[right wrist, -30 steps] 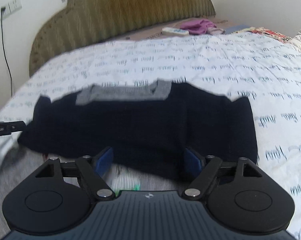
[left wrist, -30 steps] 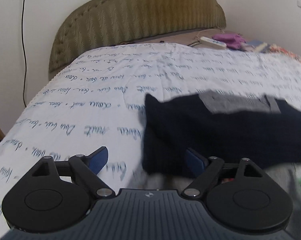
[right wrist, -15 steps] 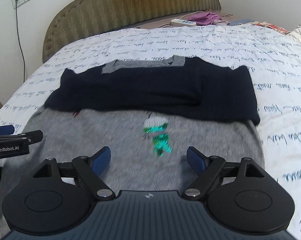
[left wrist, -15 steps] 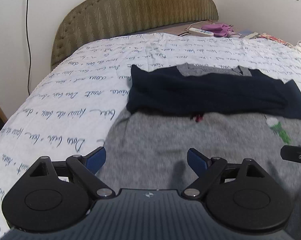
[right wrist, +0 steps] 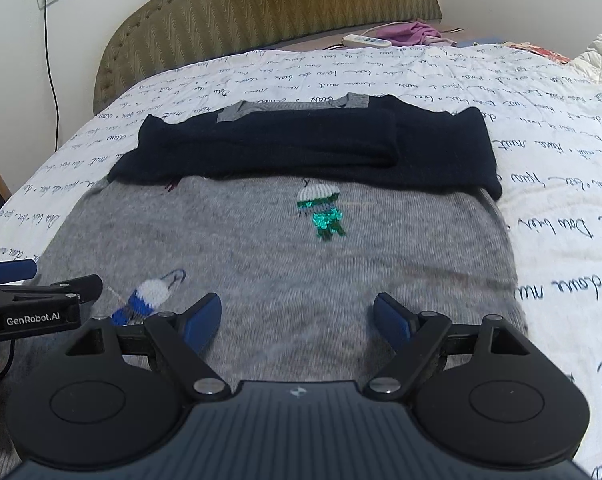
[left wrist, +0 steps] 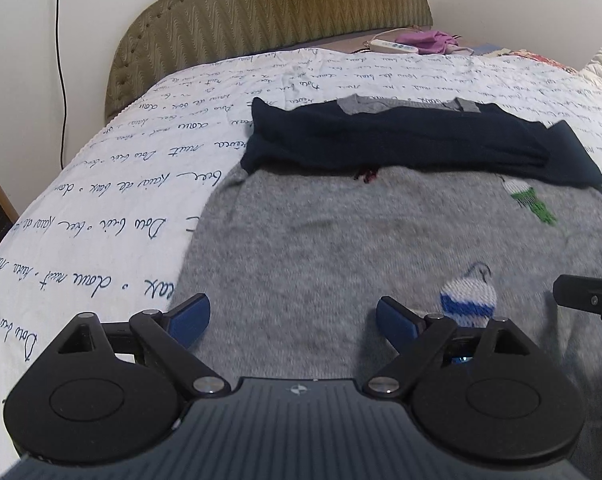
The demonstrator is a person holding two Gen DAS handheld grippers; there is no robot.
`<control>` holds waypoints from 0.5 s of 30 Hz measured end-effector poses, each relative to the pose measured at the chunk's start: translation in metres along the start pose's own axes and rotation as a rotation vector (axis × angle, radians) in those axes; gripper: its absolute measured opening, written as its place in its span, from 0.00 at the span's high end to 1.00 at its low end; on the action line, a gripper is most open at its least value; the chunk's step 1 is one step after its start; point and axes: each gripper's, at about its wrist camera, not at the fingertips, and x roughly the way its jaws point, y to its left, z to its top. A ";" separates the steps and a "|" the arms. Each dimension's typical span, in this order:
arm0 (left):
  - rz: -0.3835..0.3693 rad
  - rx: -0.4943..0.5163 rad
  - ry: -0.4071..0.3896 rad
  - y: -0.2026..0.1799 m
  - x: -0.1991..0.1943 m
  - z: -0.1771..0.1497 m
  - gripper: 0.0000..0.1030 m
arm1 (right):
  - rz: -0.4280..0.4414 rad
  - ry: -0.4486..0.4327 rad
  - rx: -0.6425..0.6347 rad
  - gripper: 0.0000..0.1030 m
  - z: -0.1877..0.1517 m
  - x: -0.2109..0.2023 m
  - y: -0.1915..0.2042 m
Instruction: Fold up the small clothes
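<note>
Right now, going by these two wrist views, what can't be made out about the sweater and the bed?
- Sweater near hem: both views, hidden behind the gripper bodies.
- Sweater front under the folded navy sleeves: both views, covered.
- Blue-and-white motif: lower part behind the left gripper linkage; in the right view, partly behind the right gripper.
- Quilt writing: too small and distorted to read.
- Items by the headboard: too small to identify.

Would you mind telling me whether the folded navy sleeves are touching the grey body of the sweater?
Touching: in the right wrist view the navy sleeves lie folded flat across the grey body, their near edge resting directly on it.
</note>
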 end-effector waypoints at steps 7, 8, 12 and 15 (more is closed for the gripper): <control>0.011 0.006 -0.009 -0.003 -0.014 -0.010 0.08 | 0.001 0.000 -0.011 0.19 -0.013 -0.011 0.002; 0.013 0.005 -0.011 -0.003 -0.016 -0.012 0.07 | 0.001 0.000 -0.014 0.19 -0.015 -0.013 0.002; 0.029 0.005 -0.024 -0.003 -0.027 -0.017 0.06 | 0.004 -0.004 -0.019 0.19 -0.021 -0.022 0.005; 0.034 0.004 -0.033 -0.001 -0.037 -0.020 0.04 | 0.009 -0.008 -0.025 0.19 -0.025 -0.029 0.007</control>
